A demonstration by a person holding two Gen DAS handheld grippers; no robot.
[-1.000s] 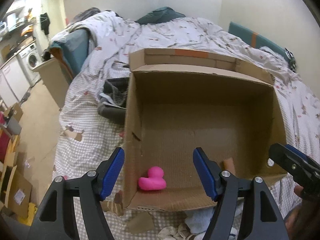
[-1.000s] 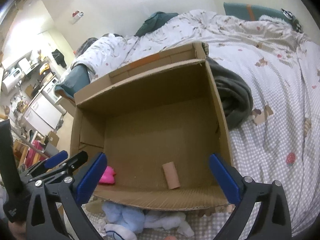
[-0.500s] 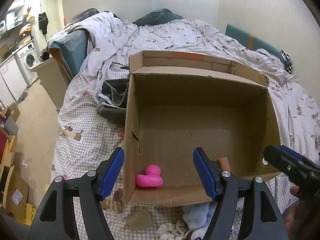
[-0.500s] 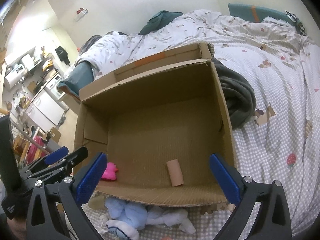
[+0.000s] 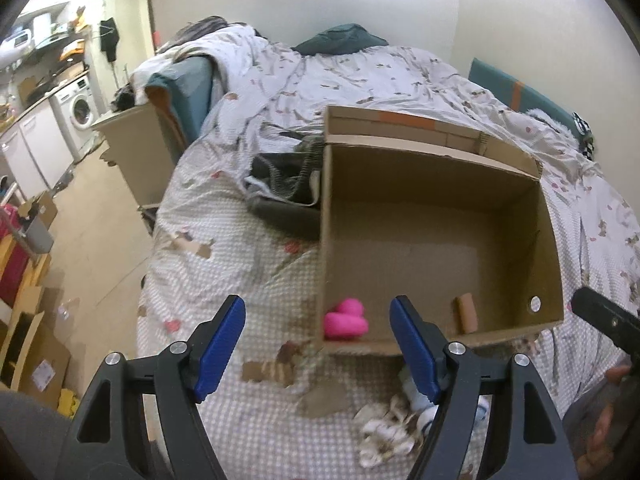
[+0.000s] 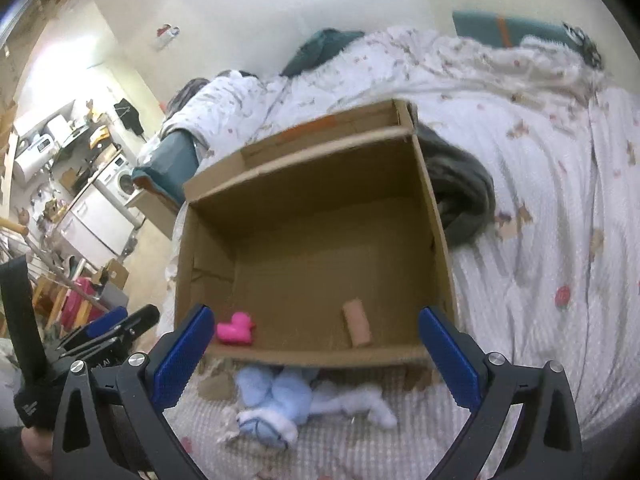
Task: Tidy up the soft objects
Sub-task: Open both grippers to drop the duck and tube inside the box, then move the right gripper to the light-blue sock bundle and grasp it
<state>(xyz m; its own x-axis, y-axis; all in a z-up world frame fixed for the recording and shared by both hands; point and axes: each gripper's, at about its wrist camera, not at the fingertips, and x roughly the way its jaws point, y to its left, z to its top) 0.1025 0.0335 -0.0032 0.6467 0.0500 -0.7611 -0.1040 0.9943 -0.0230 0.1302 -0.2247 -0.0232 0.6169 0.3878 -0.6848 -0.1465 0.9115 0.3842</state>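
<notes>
Left gripper (image 5: 318, 338): jaws stood wide apart and held nothing; it hung over the bedspread just before the box's near left corner.
Right gripper (image 6: 316, 354): jaws were spread wide, empty; it hung before the box's near wall, above the blue cloth.
Box (image 5: 404, 350): an open cardboard box sat on the bed (image 5: 248, 280), its mouth up, one flap standing at the far side.
Duck (image 6: 235, 330): a pink toy lay on the box floor in the near left corner, close against the near wall; in the right wrist view its head end pointed to the right, its long axis running along the near wall.
Tube (image 6: 357, 323): a brown cardboard roll lay on its side on the box floor near the near wall, right of the duck and apart from it; its long axis ran from the near wall toward the far wall, slightly tilted.
Blue cloth (image 6: 280, 400): a pale blue and white soft bundle lay on the bedspread outside the box, just before its near wall, its length running left to right; which way it faced could not be told.
Patterned cloth (image 5: 384, 432): a small crumpled white piece lay on the bedspread near the blue one, partly hidden by the left gripper's right finger.
Grey blanket (image 6: 464, 196): it lay bunched against the box's right wall.
</notes>
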